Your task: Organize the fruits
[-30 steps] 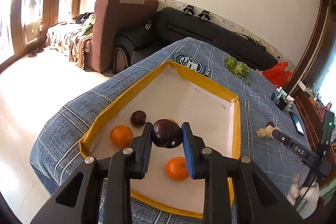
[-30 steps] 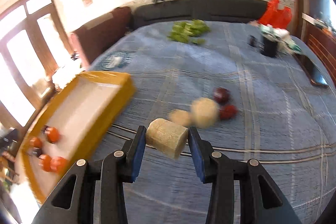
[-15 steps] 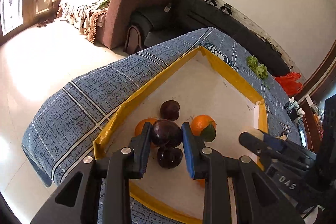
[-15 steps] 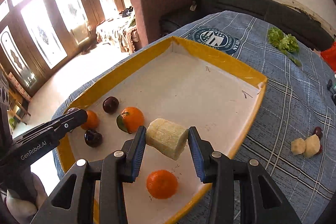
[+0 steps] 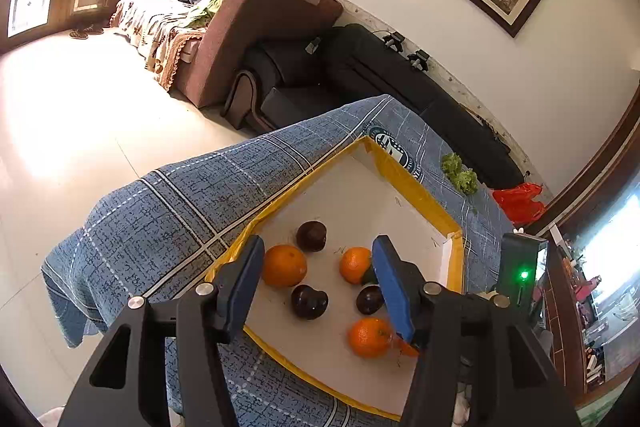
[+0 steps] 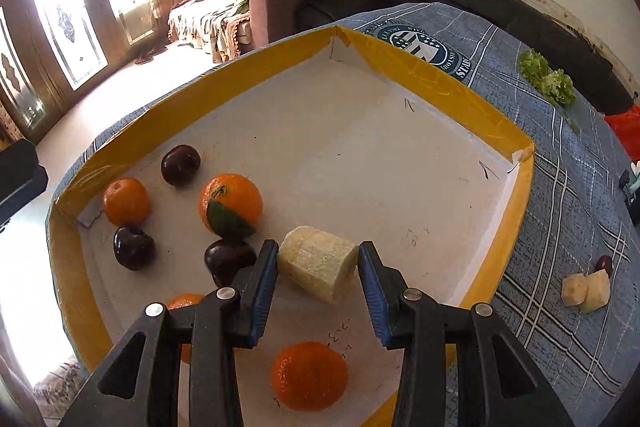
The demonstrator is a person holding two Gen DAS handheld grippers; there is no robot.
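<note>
A white tray with yellow walls (image 5: 416, 187) (image 6: 448, 83) lies on the blue plaid cloth. In it are several oranges (image 5: 284, 265) (image 6: 231, 201) and three dark plums (image 5: 309, 301) (image 6: 134, 247). My left gripper (image 5: 318, 281) is open and empty above the tray's near corner. My right gripper (image 6: 318, 269) is shut on a pale banana piece (image 6: 318, 269) and holds it over the tray, right of a plum (image 6: 228, 259).
Two more banana pieces (image 6: 586, 289) and a small dark fruit (image 6: 604, 263) lie on the cloth right of the tray. Lettuce (image 6: 548, 79) and a red bag (image 5: 518, 201) sit further back. Sofas stand beyond the table edge.
My left gripper has opened and let go of the plum, which now lies in the tray. My right gripper has carried the banana piece from the cloth to above the tray.
</note>
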